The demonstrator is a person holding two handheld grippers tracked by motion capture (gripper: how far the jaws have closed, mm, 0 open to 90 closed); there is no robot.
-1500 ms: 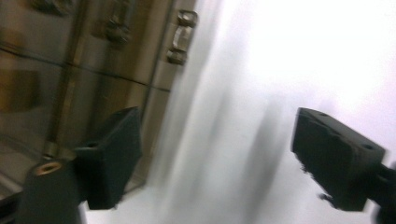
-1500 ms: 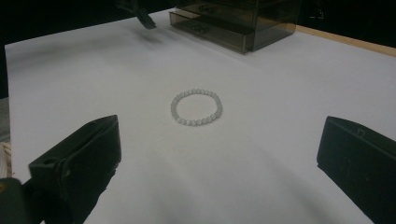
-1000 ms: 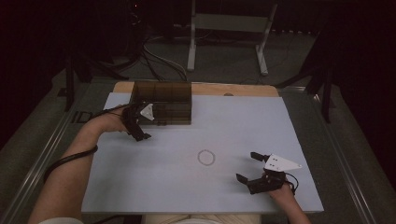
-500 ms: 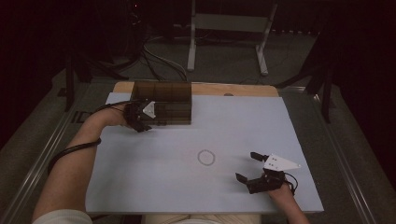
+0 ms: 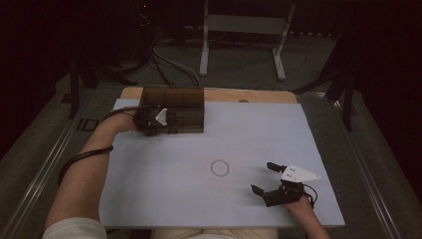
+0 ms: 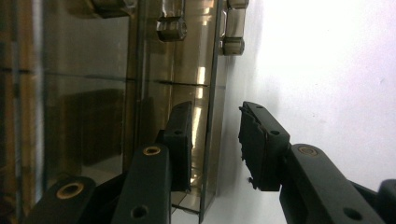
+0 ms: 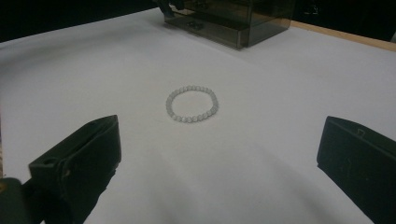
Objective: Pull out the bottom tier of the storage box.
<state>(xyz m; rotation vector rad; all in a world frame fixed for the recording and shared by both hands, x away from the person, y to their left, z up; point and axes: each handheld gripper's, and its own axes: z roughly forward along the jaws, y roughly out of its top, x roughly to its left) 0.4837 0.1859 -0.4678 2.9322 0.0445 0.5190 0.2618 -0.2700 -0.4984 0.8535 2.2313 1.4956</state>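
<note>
A smoky see-through drawer box point(image 5: 174, 102) stands at the back left of the white table. My left gripper point(image 5: 152, 122) is at its front left corner. In the left gripper view the jaws have just been closing around a thin front panel edge point(image 6: 211, 116) of the box point(image 6: 93, 93). The left gripper point(image 6: 215, 130) still shows a gap on both sides of that edge, so it is open. A pale bead bracelet point(image 5: 211, 168) lies flat mid-table. My right gripper point(image 5: 263, 177) rests near the front right, open and pointing at the bracelet point(image 7: 187, 120).
Small clear knobs point(image 6: 233, 28) stick out of the box front. The white table cover point(image 5: 298, 139) ends at a wooden edge point(image 5: 249, 95) behind the box. A metal stand point(image 5: 239, 30) and cables are on the floor beyond.
The left gripper has moved a little toward the box and its jaws have narrowed around the panel edge. The right gripper and the bracelet have stayed put.
</note>
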